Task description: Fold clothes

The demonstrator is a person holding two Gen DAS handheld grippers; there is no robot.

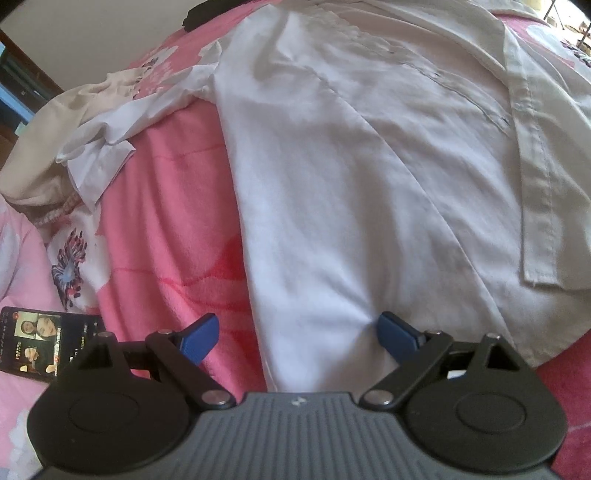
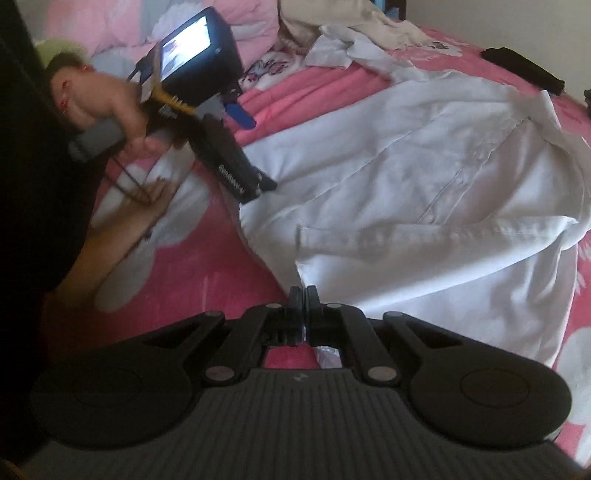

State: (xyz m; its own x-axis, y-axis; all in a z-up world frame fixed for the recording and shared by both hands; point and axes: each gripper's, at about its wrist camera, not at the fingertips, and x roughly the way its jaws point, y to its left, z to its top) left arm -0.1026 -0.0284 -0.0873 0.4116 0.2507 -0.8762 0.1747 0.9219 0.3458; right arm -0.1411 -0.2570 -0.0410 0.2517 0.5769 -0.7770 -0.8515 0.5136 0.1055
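A white button shirt (image 1: 351, 166) lies spread on a pink bed cover (image 1: 173, 229). My left gripper (image 1: 299, 332) is open, its blue fingertips (image 1: 397, 334) straddling the shirt's near hem, the right one touching the cloth. In the right wrist view the shirt (image 2: 424, 192) lies ahead, and my right gripper (image 2: 303, 295) is shut on the shirt's near bottom corner at its front edge. The left gripper (image 2: 255, 155) shows there at the shirt's far hem corner, held by a hand. One sleeve (image 1: 110, 147) trails crumpled to the far left.
A phone with a lit screen (image 1: 48, 343) lies on the bed at the left. A beige garment (image 1: 48, 140) is bunched at the far left beside pink pillows (image 2: 110, 22). A black object (image 2: 522, 70) lies near the bed's far edge.
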